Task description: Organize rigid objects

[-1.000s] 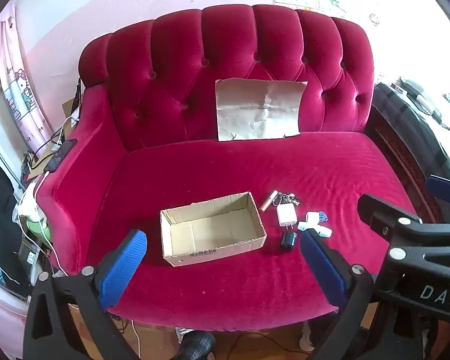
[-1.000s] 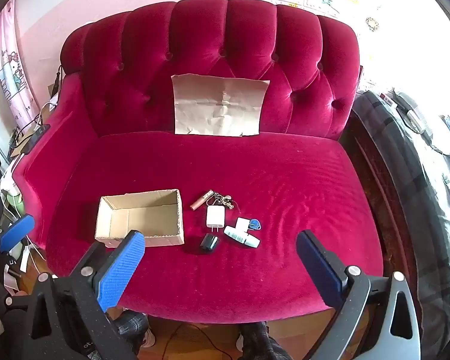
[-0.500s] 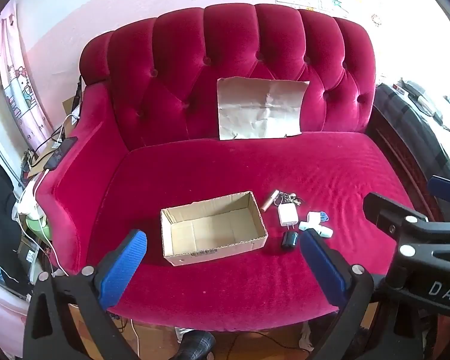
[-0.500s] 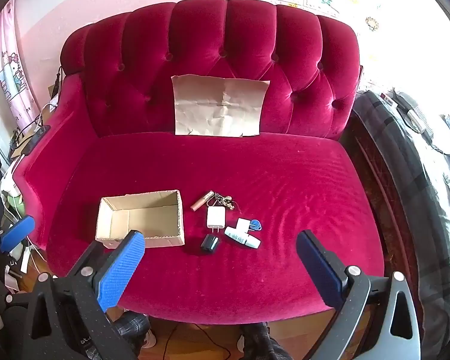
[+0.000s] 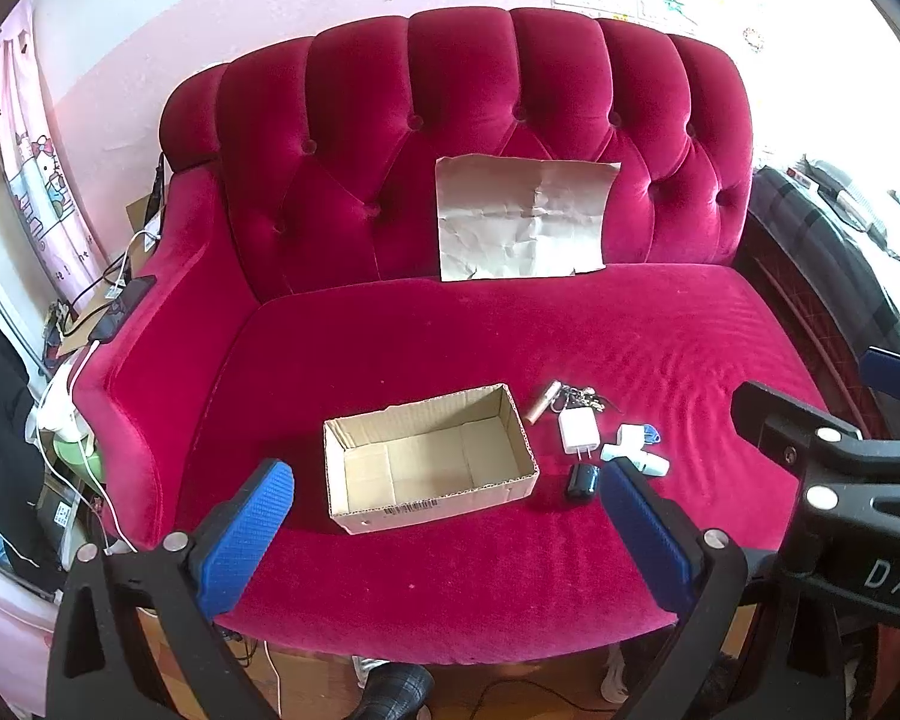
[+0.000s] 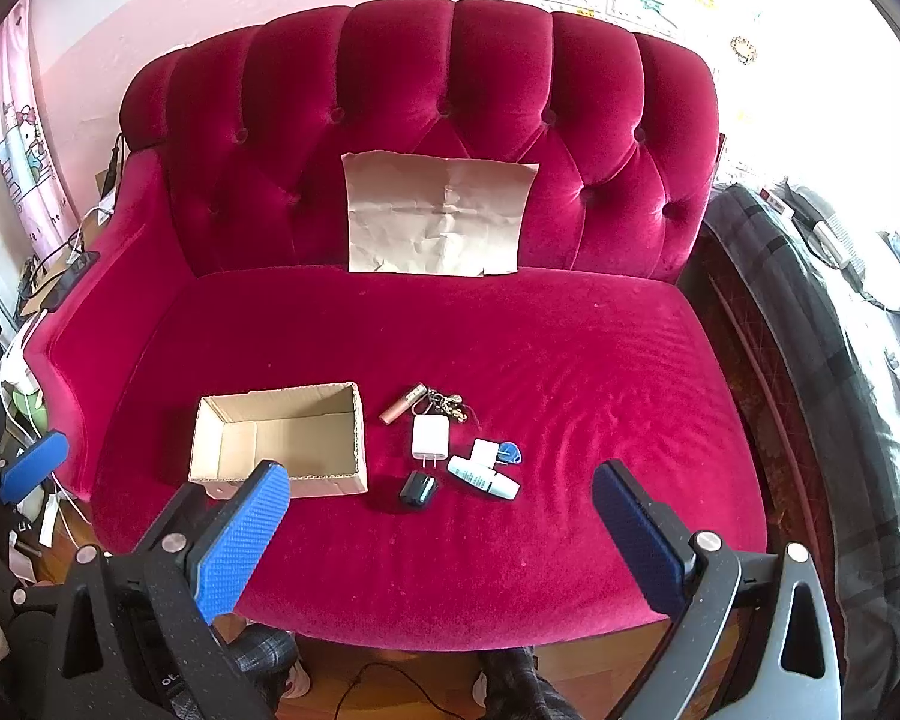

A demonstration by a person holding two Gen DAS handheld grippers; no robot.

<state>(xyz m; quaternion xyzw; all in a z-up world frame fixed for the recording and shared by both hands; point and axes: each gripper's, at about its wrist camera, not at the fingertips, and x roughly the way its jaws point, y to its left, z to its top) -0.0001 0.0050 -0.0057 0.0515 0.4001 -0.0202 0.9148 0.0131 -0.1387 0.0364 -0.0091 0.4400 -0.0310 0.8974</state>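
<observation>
An open, empty cardboard box (image 5: pixel 429 465) (image 6: pixel 282 447) lies on the red sofa seat (image 5: pixel 510 336) (image 6: pixel 570 360). Right of it lie small items: a pink tube (image 6: pixel 403 403), a key bunch (image 6: pixel 447 407), a white charger (image 5: pixel 579 430) (image 6: pixel 431 439), a black case (image 5: pixel 582 479) (image 6: pixel 419 489), a white tube (image 6: pixel 484 478) and a white and blue tag (image 6: pixel 498 452). My left gripper (image 5: pixel 444 528) is open and empty, in front of the box. My right gripper (image 6: pixel 438 537) is open and empty, in front of the items.
A crumpled brown paper sheet (image 5: pixel 525 217) (image 6: pixel 438 211) leans on the sofa back. Cables and a phone (image 5: pixel 123 306) sit by the left armrest. A bed with a plaid cover (image 6: pixel 810 324) stands at the right. Wooden floor lies below the sofa's front edge.
Both views have shifted very slightly; the grippers stay open and nothing on the sofa has moved.
</observation>
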